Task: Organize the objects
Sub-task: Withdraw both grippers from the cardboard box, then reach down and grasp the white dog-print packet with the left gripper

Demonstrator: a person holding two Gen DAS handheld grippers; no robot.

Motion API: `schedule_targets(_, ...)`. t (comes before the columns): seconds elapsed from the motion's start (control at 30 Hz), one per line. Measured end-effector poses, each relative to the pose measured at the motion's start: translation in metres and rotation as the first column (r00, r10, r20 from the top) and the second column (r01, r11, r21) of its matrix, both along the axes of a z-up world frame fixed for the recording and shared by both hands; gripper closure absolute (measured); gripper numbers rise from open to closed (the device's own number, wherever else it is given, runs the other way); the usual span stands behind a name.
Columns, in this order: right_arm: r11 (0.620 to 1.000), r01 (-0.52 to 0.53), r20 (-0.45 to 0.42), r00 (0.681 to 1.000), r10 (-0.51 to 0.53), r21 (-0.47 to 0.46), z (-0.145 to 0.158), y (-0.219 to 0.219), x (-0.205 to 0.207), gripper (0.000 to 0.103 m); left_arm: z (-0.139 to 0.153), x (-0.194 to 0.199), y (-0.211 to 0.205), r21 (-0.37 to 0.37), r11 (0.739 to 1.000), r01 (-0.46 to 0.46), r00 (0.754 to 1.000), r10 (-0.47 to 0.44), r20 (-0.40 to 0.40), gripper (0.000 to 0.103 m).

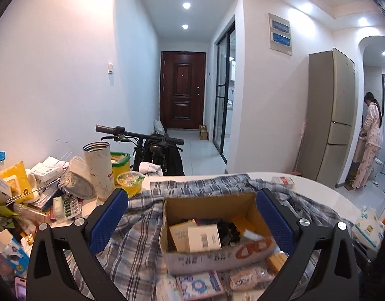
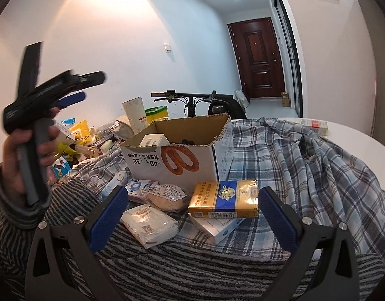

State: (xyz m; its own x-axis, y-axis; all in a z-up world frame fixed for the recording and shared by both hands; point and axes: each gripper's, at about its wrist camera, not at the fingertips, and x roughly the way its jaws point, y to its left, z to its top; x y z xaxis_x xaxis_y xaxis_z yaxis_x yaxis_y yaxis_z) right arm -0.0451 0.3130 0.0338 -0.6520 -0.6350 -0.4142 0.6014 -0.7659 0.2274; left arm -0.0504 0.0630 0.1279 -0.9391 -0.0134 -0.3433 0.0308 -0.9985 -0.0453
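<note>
Nearest, at 6 o'clock in the right wrist view: striped sleeve (image 2: 167, 263), then white packet (image 2: 150, 225) at 7, bread bag (image 2: 167, 197) just beyond, gold-blue carton (image 2: 223, 199) at centre atop a white box (image 2: 217, 227). Right claw (image 2: 192, 215) wide, empty, framing packet and carton. At 9, left hand (image 2: 29, 155) raised with its tool; left claw (image 1: 192, 222) wide, empty, hovering above open box (image 1: 207, 258) on plaid cloth (image 1: 132, 245). Box part filled; clutter at 9, table (image 1: 317, 193) bare at 2. Likely between picks: loose items not yet boxed. Next probably: drop right claw onto carton, close across its narrow side, lift into box at 12
</note>
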Motion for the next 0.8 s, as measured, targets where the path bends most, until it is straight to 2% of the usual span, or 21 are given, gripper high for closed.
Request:
schedule_targets(0.2, 1.000, -0.003, 0.000, 1.000, 0.003, -0.003, 0.000, 0.001, 0.001, 0.000, -0.029, 0.034, -0.004, -0.017, 1.000, 0.003, 0.997, -0.002, 0.081, 0.000)
schedule_targets(0.33, 1.000, -0.004, 0.002, 1.000, 0.004, 0.009, -0.001, -0.001, 0.001, 0.000, -0.053, 0.038, -0.012, 0.000, 1.000, -0.004, 0.988, 0.004, 0.156, 0.000)
schedule_targets(0.43, 1.000, -0.003, 0.004, 1.000, 0.003, 0.013, -0.001, -0.002, 0.000, 0.000, -0.076, 0.034, -0.027, 0.037, 0.999, -0.024, 0.975, 0.015, 0.221, 0.000)
schedule_targets(0.6, 1.000, -0.002, 0.011, 1.000, 0.001, 0.014, -0.001, -0.002, -0.001, 0.000, -0.095, 0.028, -0.049, 0.129, 0.991, -0.037, 0.962, 0.001, 0.272, 0.000)
schedule_targets(0.67, 1.000, -0.002, 0.014, 1.000, 0.002, 0.016, -0.002, -0.002, -0.001, 0.000, -0.098, 0.025, -0.049, 0.124, 0.992, -0.030, 0.958, -0.007, 0.287, 0.000)
schedule_targets(0.8, 1.000, -0.003, 0.018, 1.000, 0.003, 0.016, -0.003, -0.002, -0.002, 0.000, -0.107, 0.013, -0.033, 0.064, 0.998, 0.011, 0.940, -0.032, 0.339, 0.000)
